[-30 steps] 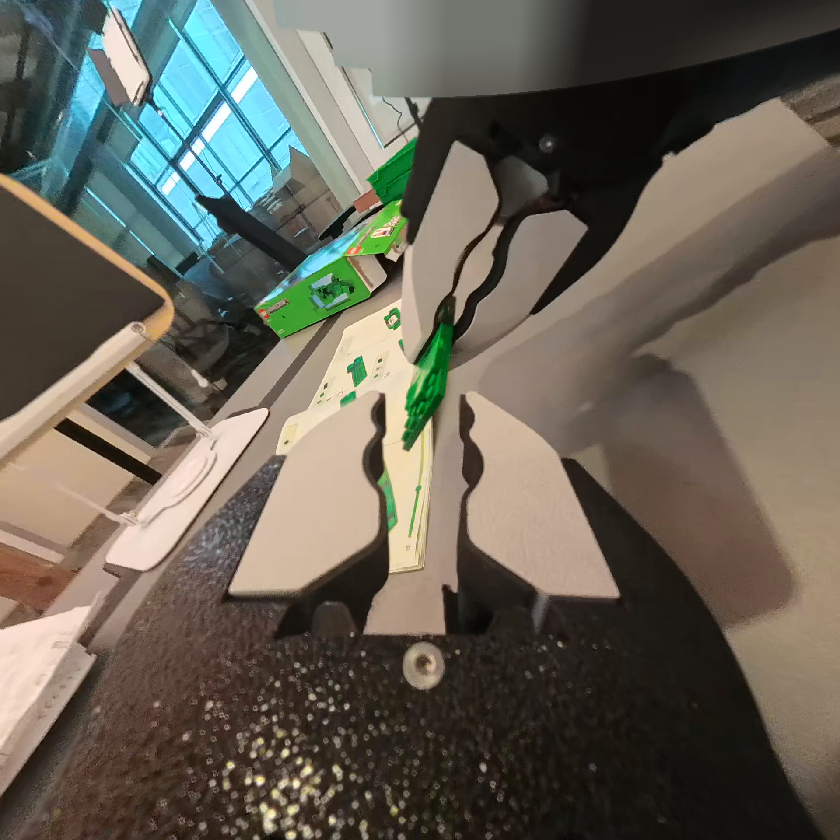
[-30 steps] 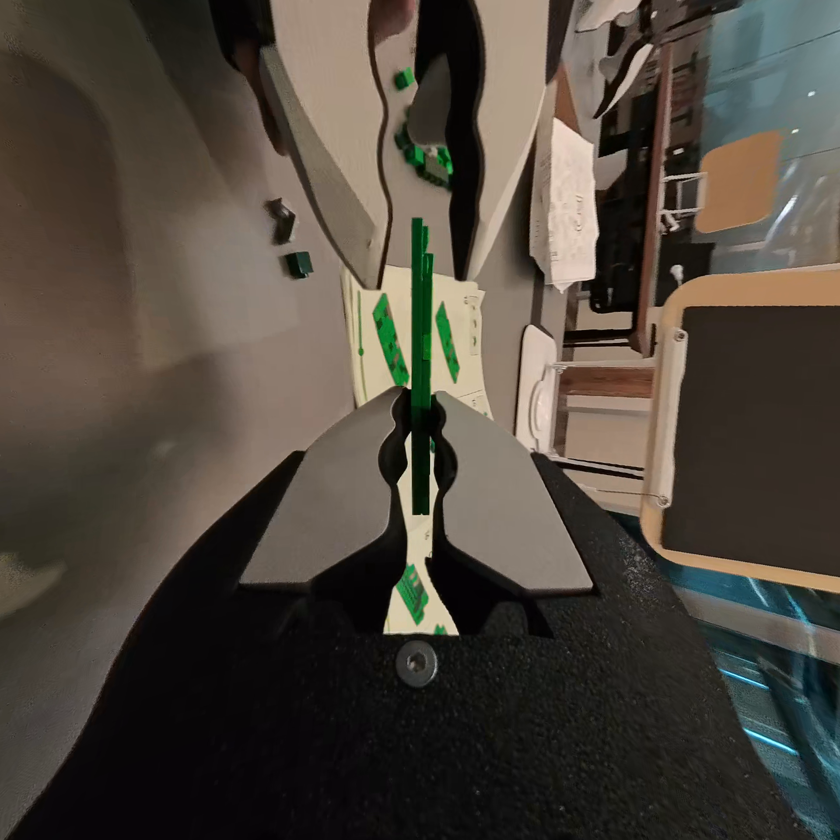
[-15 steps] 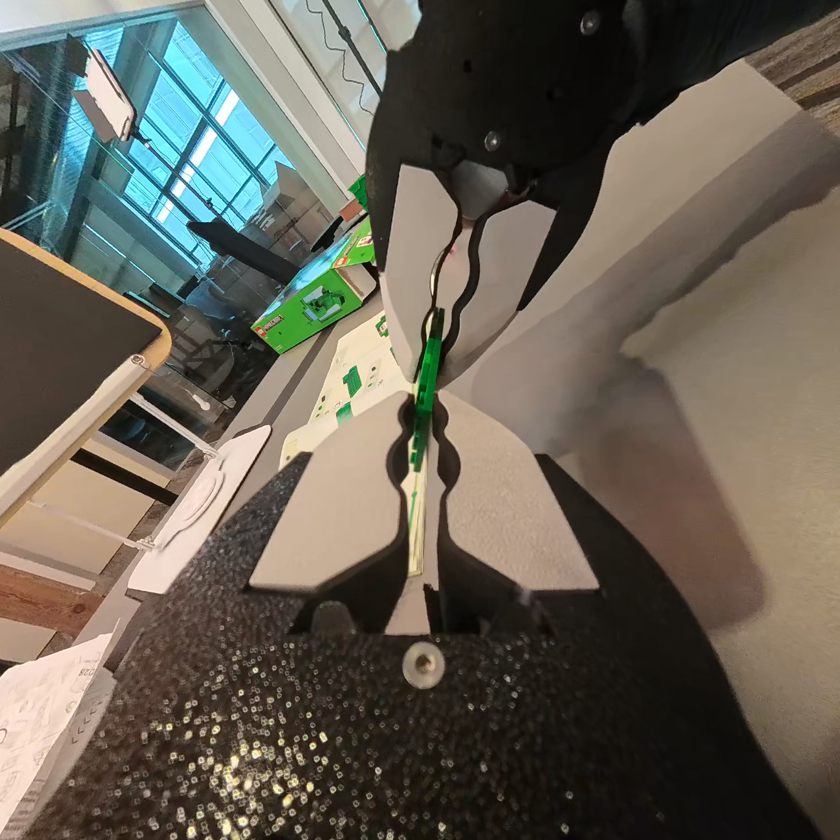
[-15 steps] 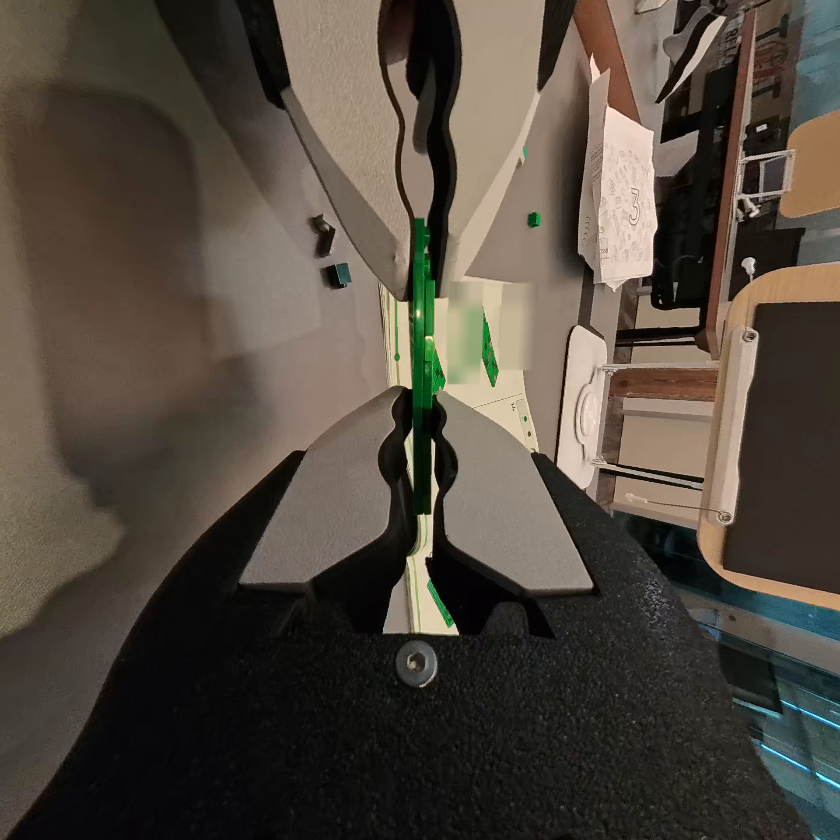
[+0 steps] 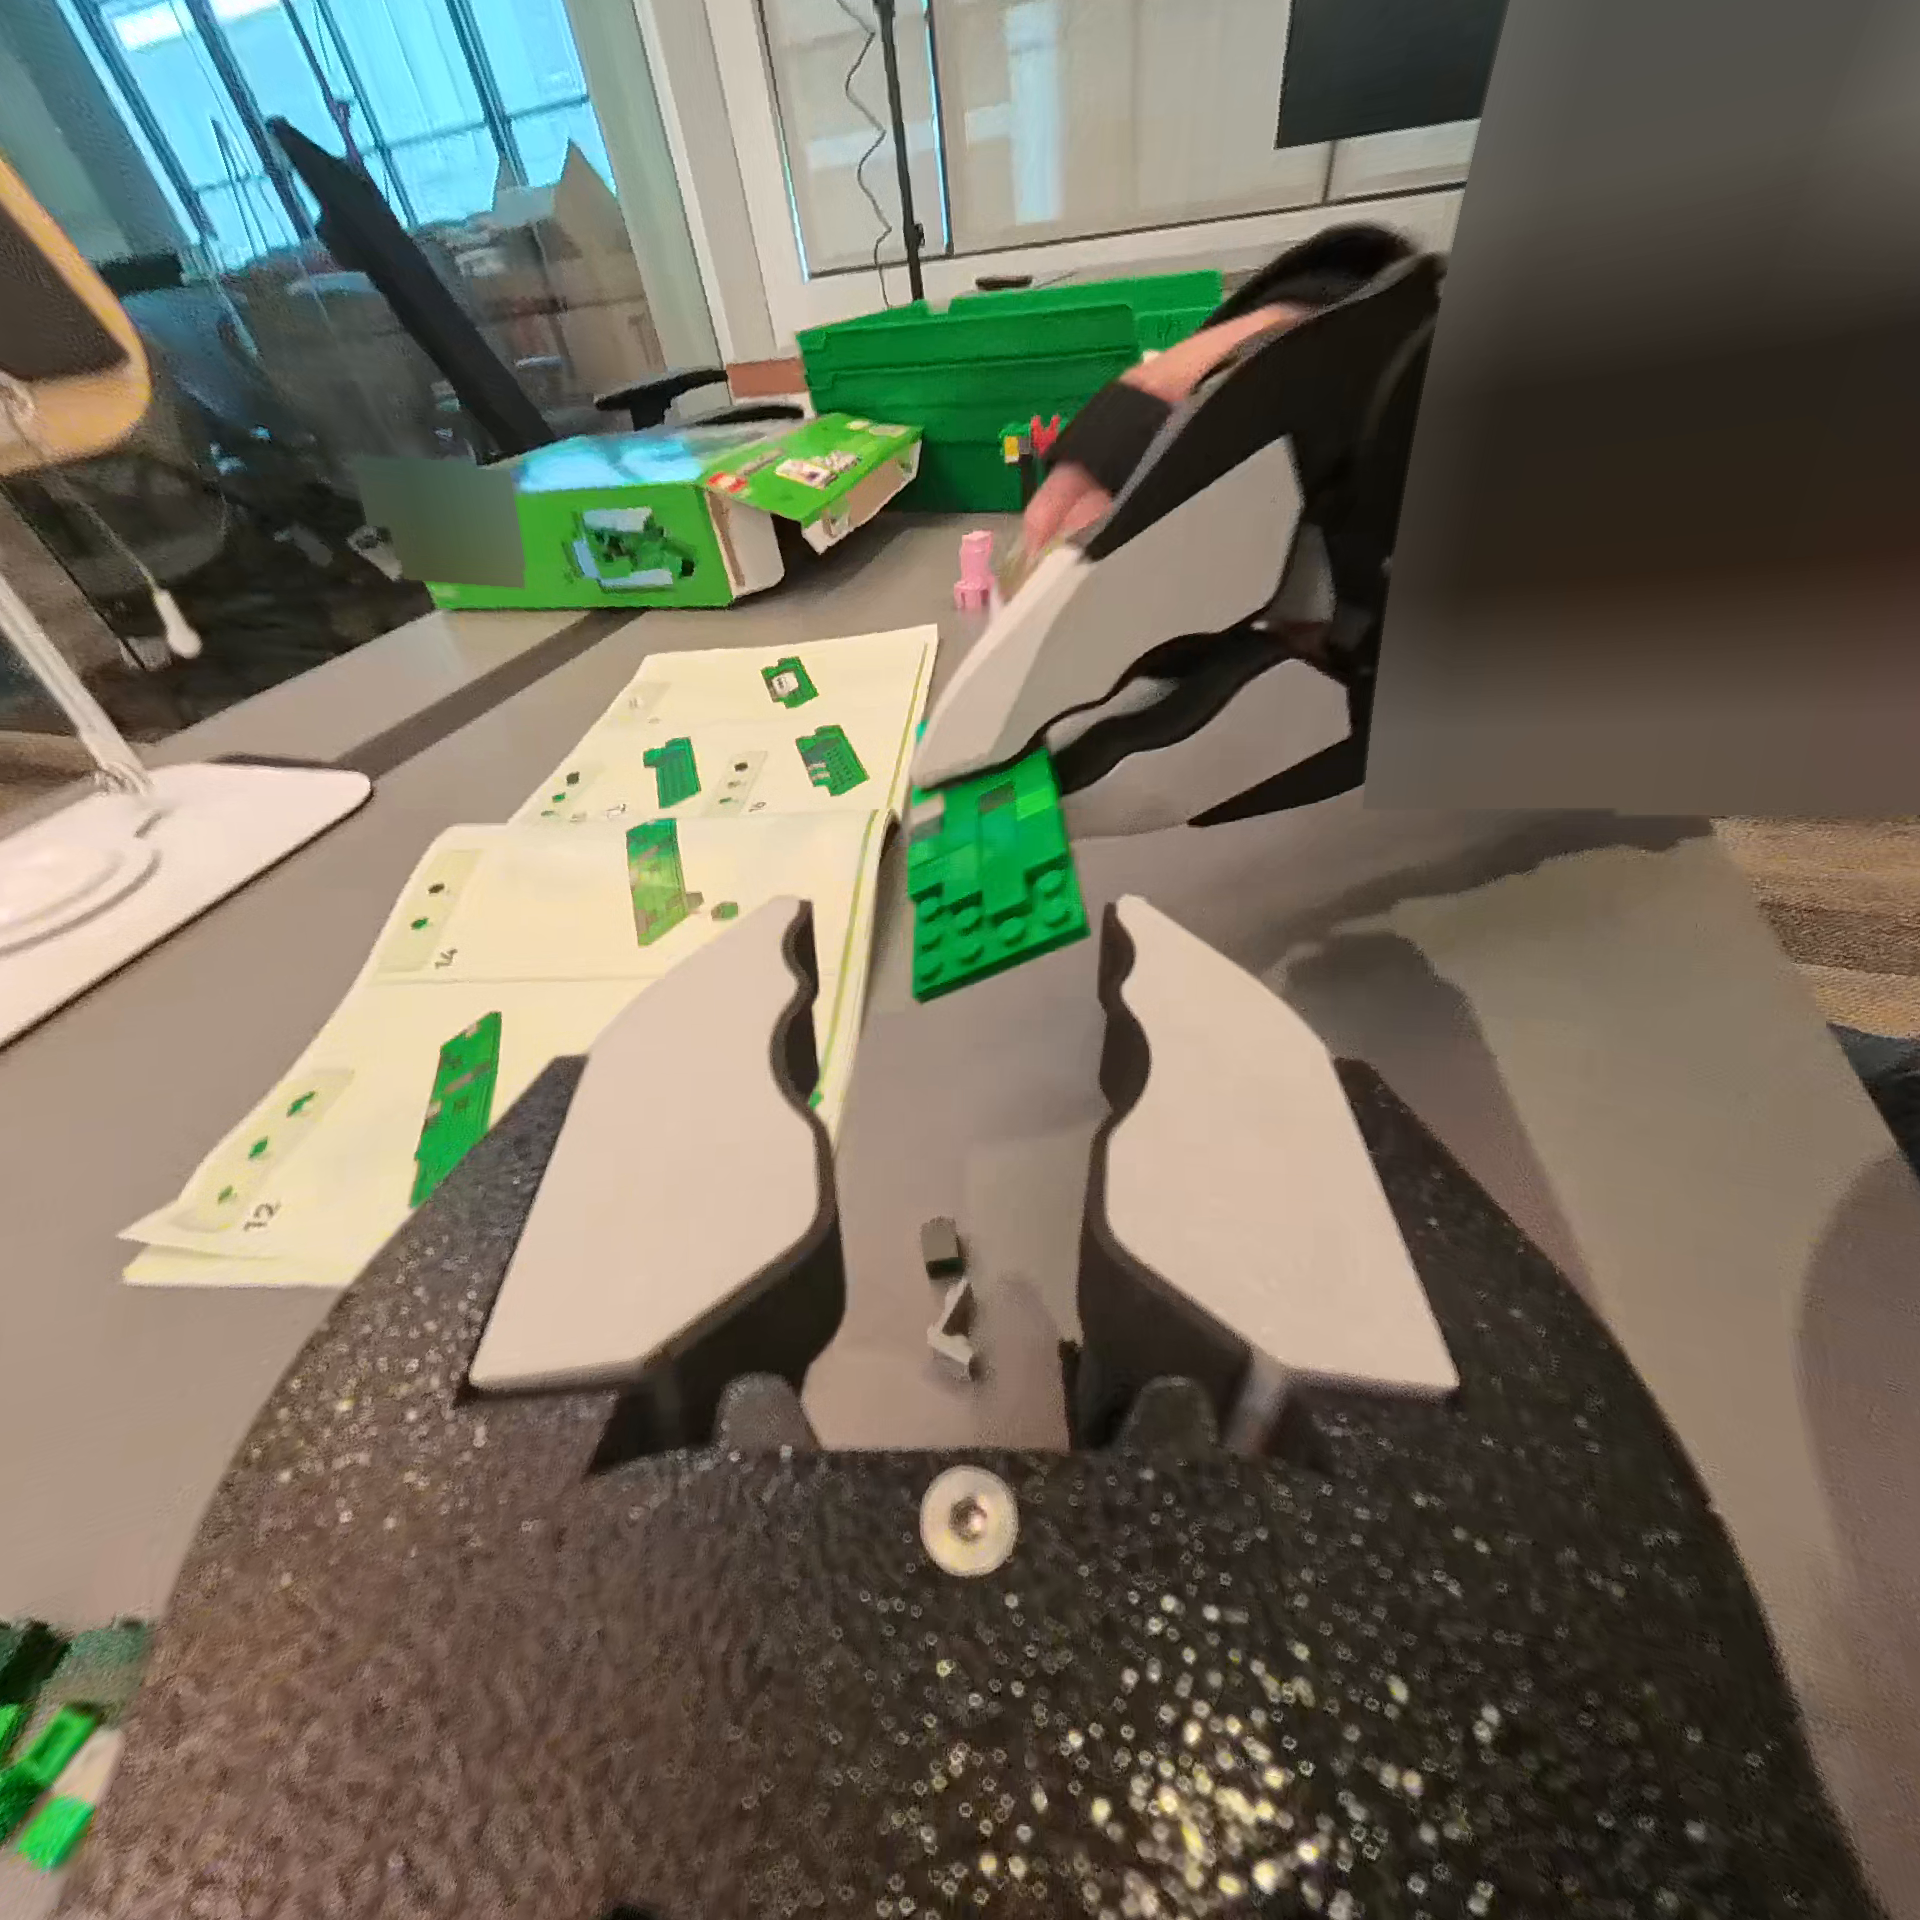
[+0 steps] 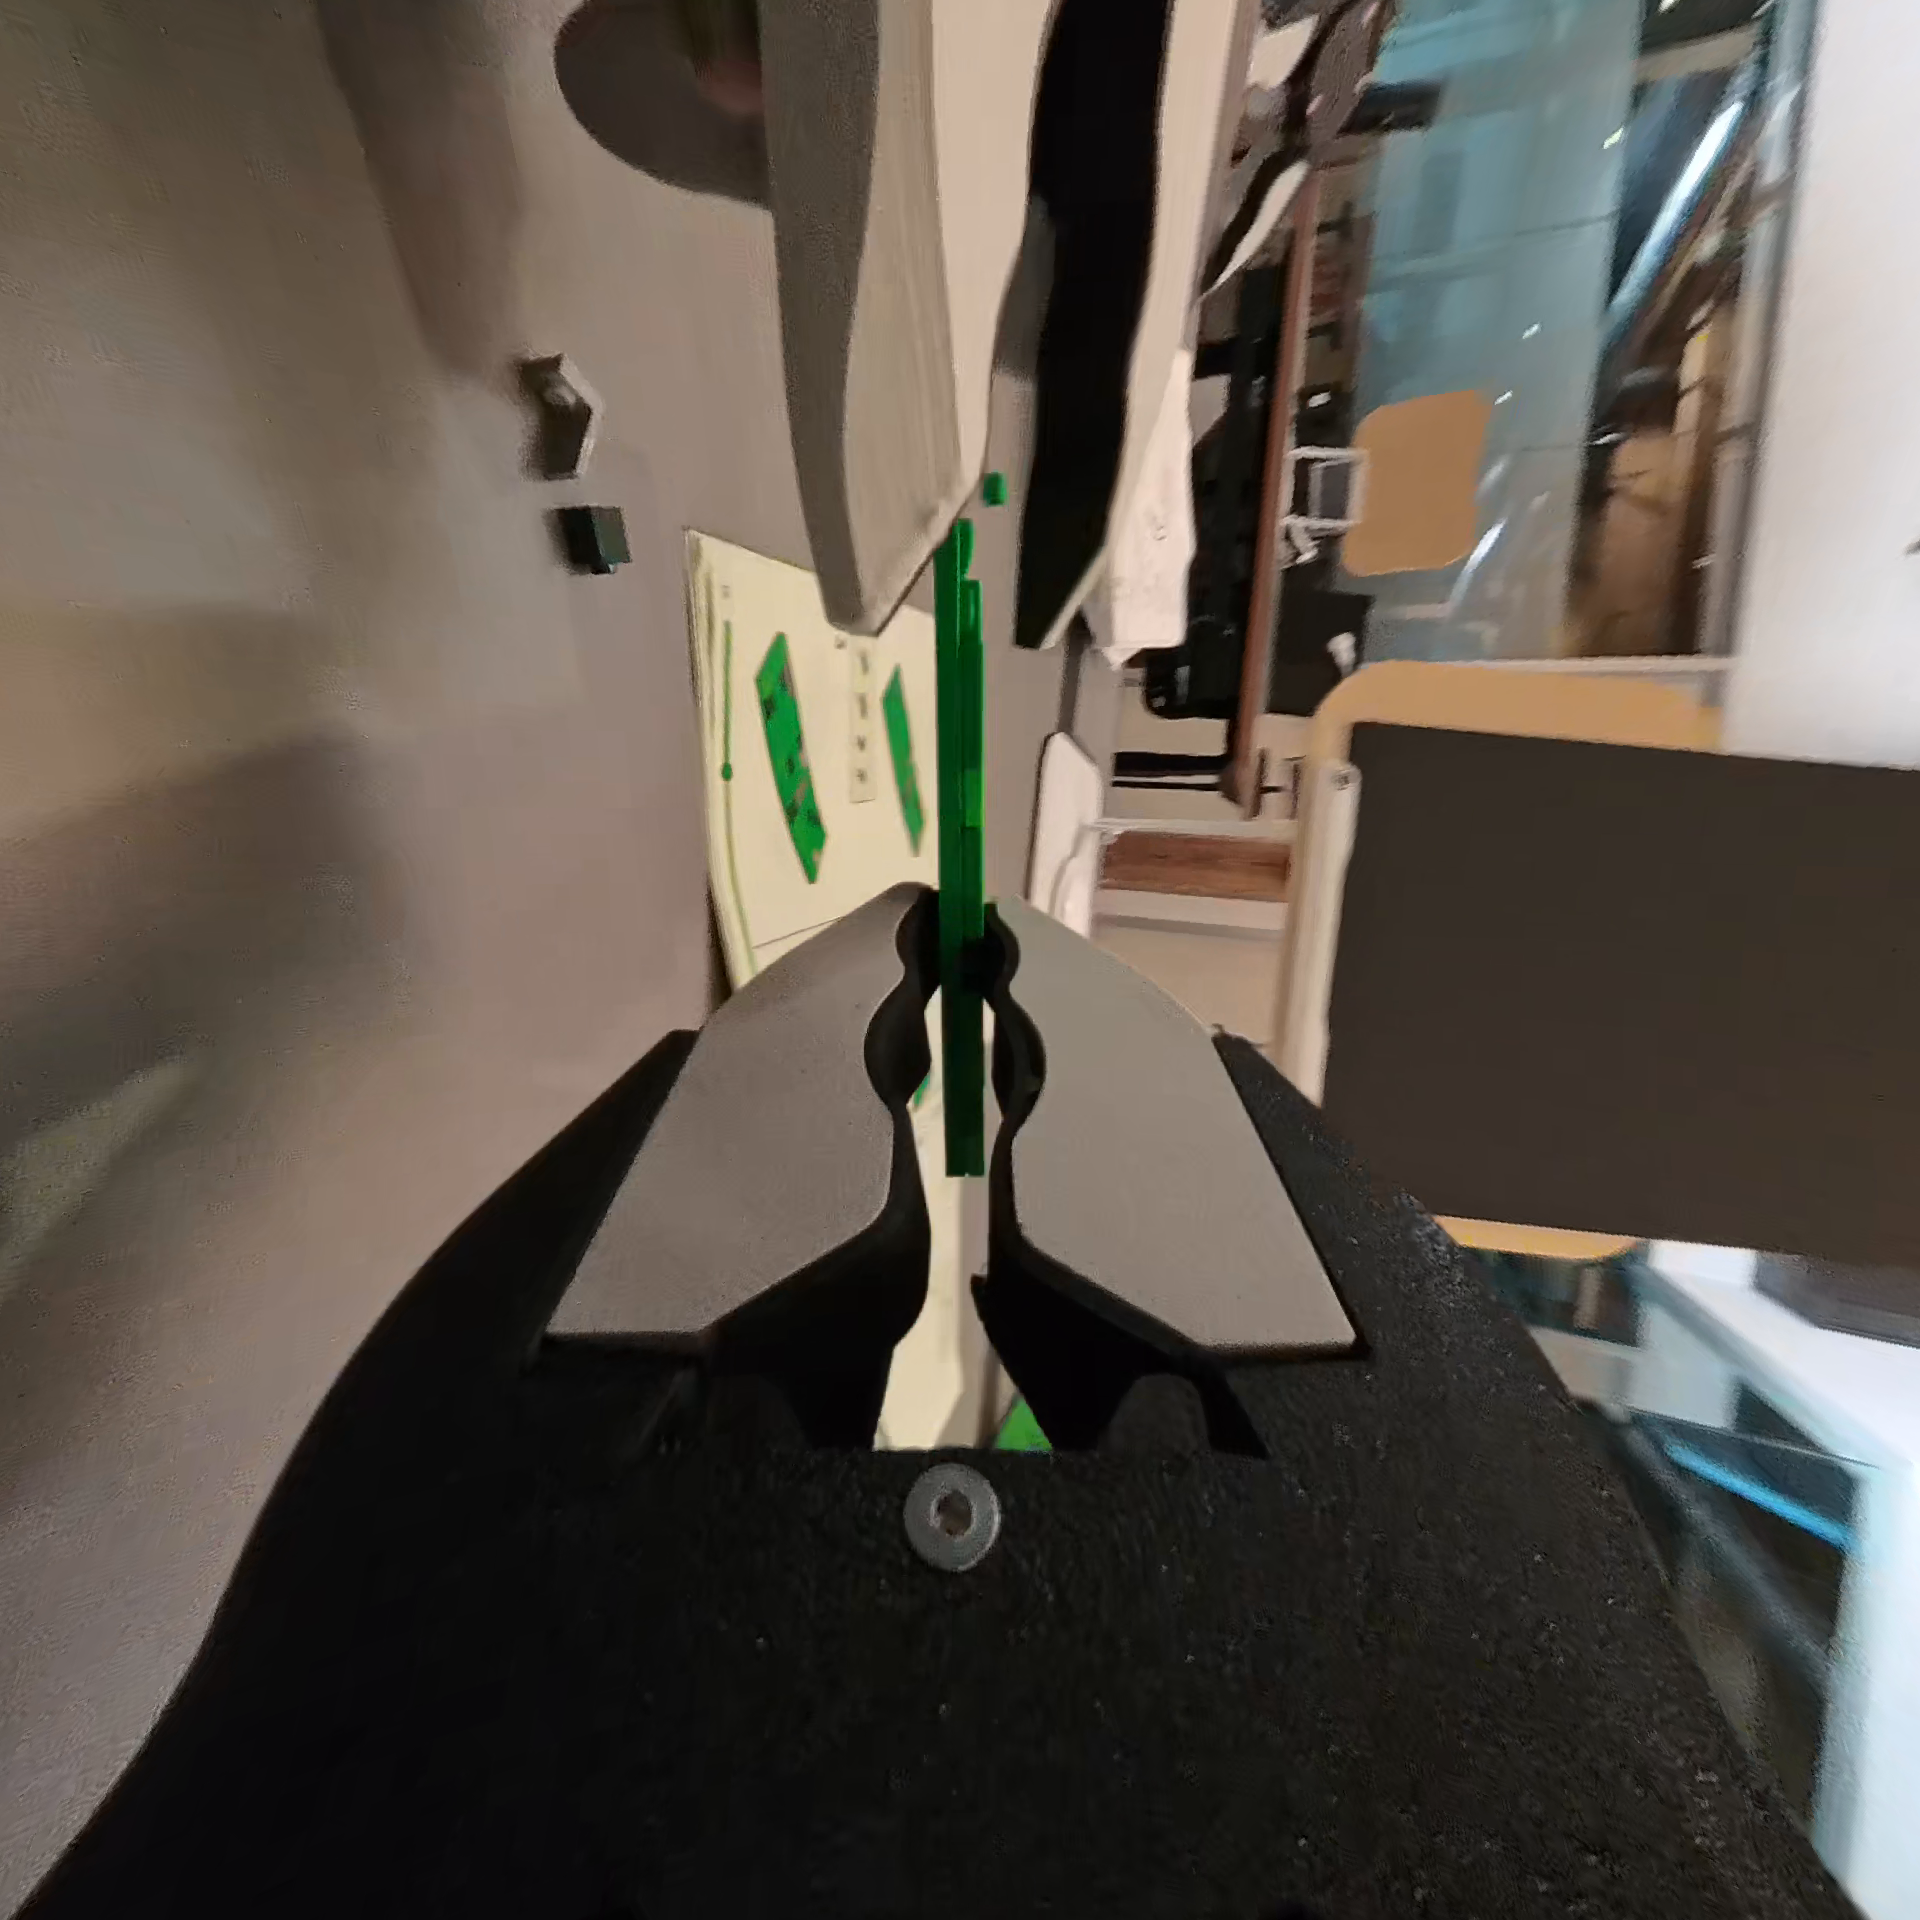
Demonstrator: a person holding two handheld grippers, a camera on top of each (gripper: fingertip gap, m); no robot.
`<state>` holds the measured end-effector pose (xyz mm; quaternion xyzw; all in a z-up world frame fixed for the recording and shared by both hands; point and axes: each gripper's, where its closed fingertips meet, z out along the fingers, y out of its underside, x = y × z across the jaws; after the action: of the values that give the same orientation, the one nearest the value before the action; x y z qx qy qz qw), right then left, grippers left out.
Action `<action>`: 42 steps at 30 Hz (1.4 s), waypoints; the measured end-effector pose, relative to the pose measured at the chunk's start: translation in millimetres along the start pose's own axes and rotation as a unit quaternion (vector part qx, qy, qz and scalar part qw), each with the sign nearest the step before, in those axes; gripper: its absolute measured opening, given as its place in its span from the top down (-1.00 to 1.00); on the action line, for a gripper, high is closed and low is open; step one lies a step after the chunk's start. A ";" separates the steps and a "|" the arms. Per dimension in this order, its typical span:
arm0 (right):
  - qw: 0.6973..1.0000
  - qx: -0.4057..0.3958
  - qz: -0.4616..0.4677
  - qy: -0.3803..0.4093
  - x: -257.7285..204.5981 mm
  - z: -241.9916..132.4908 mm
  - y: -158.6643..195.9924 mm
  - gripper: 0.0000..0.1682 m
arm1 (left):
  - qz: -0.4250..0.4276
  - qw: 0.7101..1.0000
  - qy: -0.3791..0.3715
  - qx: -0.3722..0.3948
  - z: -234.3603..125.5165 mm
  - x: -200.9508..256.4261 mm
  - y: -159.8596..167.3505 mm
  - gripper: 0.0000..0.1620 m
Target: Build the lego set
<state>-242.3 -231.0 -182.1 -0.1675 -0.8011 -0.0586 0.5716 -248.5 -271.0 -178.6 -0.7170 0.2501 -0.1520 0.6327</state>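
Note:
My right gripper (image 6: 961, 920) is shut on a flat green Lego plate assembly (image 6: 961, 790), seen edge-on and held above the grey table (image 6: 312, 831). In the left wrist view the plate (image 5: 987, 883) shows its studded face, and the right gripper (image 5: 987, 779) clamps its far end. My left gripper (image 5: 956, 925) is open and empty. Its fingertips stand on either side of the plate's near end without touching it. Two small dark pieces (image 5: 940, 1242) (image 5: 956, 1340) lie on the table between my left fingers. The open instruction booklet (image 5: 675, 883) lies to the left.
A green set box (image 5: 623, 520), green bins (image 5: 997, 364) and a pink figure (image 5: 971, 566) stand at the back. A white lamp base (image 5: 104, 831) is at the left. Loose green pieces (image 5: 52, 1766) lie at the near left. A person's gloved hand (image 5: 1112, 436) holds the right gripper.
My left gripper was shut on the plate's near end half a second ago. It has opened, let go and drawn back a little. The right gripper keeps its hold on the plate.

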 end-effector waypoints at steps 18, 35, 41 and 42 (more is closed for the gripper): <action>0.982 0.032 -0.102 0.158 26.3 -10.6 -11.1 0.75 | -0.013 0.999 0.005 0.036 -2.7 1.1 -9.1 0.59; 0.830 0.116 0.530 0.128 20.7 -31.2 131.1 0.58 | -0.030 0.995 0.033 -0.088 13.3 11.6 24.5 0.59; 0.854 0.128 0.489 0.123 23.6 -12.8 126.9 0.68 | -0.004 0.987 0.044 -0.154 36.2 28.7 39.9 0.59; 0.855 0.129 0.489 0.119 23.1 -10.6 126.2 0.69 | 0.000 0.986 0.043 -0.160 39.6 30.2 41.2 0.59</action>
<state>-197.3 -111.1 -169.2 -0.4537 -0.5423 0.3129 0.6342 -209.1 -257.8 -228.2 -0.8019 0.2983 -0.1402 0.4982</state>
